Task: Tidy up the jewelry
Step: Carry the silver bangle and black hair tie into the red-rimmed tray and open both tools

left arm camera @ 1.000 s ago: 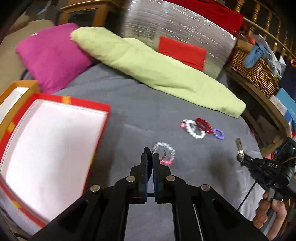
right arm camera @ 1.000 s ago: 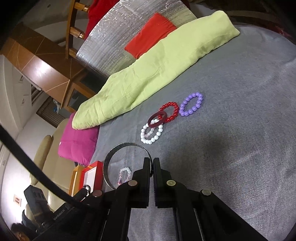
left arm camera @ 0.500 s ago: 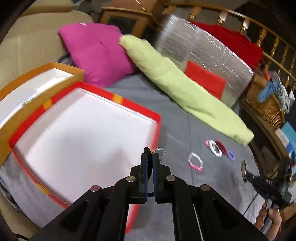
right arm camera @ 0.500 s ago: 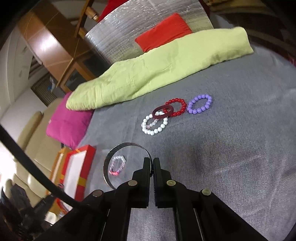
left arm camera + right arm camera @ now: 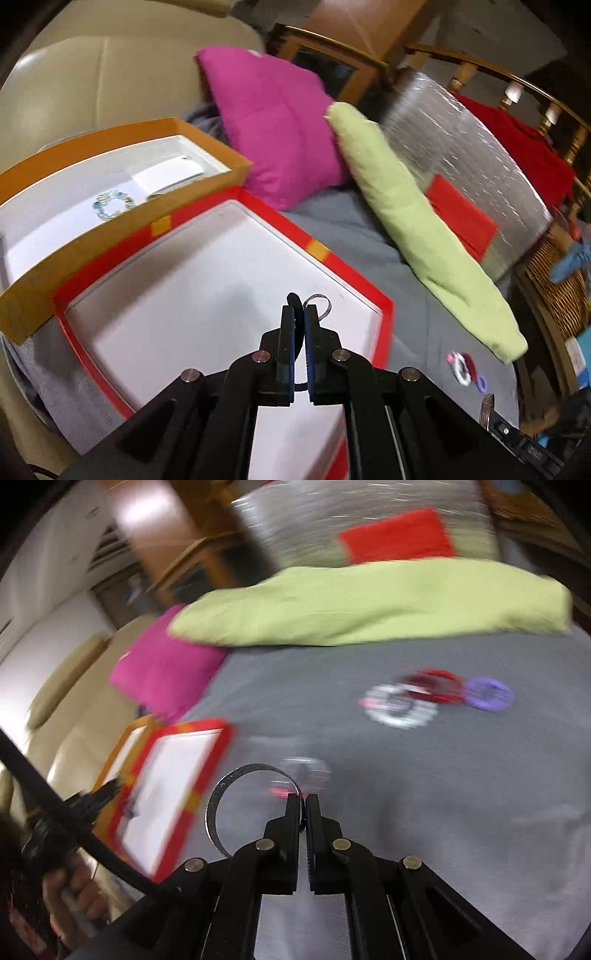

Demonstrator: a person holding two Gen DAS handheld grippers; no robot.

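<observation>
The left gripper (image 5: 299, 314) is clenched on a thin ring (image 5: 318, 305) above the red box (image 5: 384, 325), close to its right edge. The right gripper (image 5: 302, 805) pinches a silver bangle (image 5: 218, 805) over the grey bed cover (image 5: 443, 794). Let go here, the ring could land on the rim and roll off; the bangle's narrow pinch may slip.

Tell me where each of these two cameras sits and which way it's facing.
Left wrist: rides the left hand-held gripper, angled down at the white-lined red cardboard box; its shut fingers pinch a thin dark ring.
Right wrist: rides the right hand-held gripper, angled down across the grey bedspread; shut fingers grip a silver metal bangle; a hand shows at lower left.
Shared: red box, magenta cushion, lime-green pillow, beaded bracelets.
</observation>
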